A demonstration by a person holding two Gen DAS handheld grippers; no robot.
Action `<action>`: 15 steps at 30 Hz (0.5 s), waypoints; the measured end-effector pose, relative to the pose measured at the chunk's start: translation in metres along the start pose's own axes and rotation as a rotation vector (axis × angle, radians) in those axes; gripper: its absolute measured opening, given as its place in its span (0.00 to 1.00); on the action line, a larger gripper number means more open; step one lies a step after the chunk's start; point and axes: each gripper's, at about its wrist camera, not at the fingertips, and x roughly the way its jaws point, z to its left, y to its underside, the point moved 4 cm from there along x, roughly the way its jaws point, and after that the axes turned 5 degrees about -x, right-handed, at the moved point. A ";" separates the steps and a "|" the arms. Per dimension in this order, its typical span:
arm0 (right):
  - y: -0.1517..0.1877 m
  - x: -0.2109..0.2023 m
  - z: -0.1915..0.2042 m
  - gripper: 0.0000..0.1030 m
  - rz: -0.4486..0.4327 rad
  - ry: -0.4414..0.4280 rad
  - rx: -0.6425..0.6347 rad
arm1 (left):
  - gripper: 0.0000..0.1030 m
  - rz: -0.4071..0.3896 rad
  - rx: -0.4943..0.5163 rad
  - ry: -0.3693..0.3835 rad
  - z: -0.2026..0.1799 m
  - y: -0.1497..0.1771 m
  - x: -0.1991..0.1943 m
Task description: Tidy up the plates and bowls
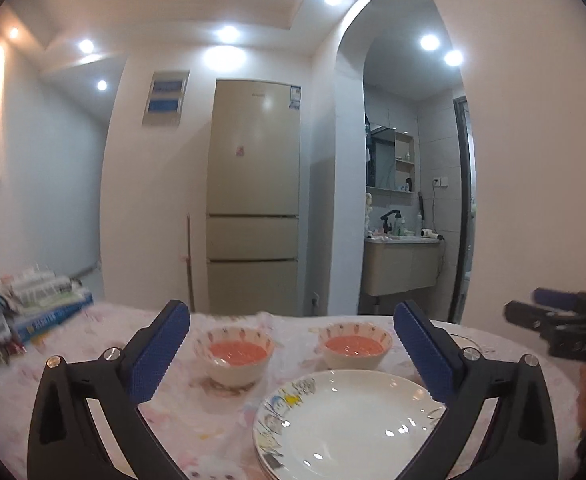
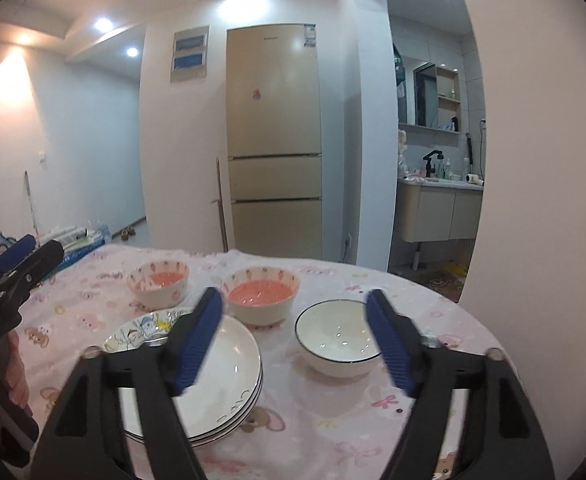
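A stack of white plates (image 2: 221, 376) with a cartoon print lies on the pink tablecloth (image 2: 333, 432); the same plates (image 1: 345, 420) fill the lower middle of the left wrist view. Behind them stand two carrot-patterned bowls with pink insides, one on the left (image 2: 159, 282) (image 1: 235, 354) and one on the right (image 2: 261, 294) (image 1: 355, 346). A white bowl with a dark rim (image 2: 335, 338) sits to the right of the plates. My left gripper (image 1: 291, 354) is open above the table with nothing between its fingers. My right gripper (image 2: 295, 336) is open too, above the plates and the white bowl, empty.
A stack of books and boxes (image 1: 49, 304) lies at the table's far left edge. Beyond the table stand a beige fridge (image 2: 275, 140) and an arched doorway to a washroom with a basin cabinet (image 2: 437, 210). A hand (image 2: 13, 372) holds the left gripper's handle.
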 end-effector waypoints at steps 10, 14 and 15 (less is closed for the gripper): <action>-0.021 -0.034 -0.035 1.00 -0.134 0.052 0.015 | 1.00 -0.004 0.015 -0.040 -0.012 -0.036 -0.005; -0.025 -0.044 -0.047 1.00 -0.166 0.069 0.027 | 1.00 -0.014 0.013 -0.005 -0.023 -0.041 -0.008; -0.025 -0.046 -0.050 1.00 -0.175 0.069 0.032 | 1.00 -0.020 0.008 0.004 -0.026 -0.041 -0.009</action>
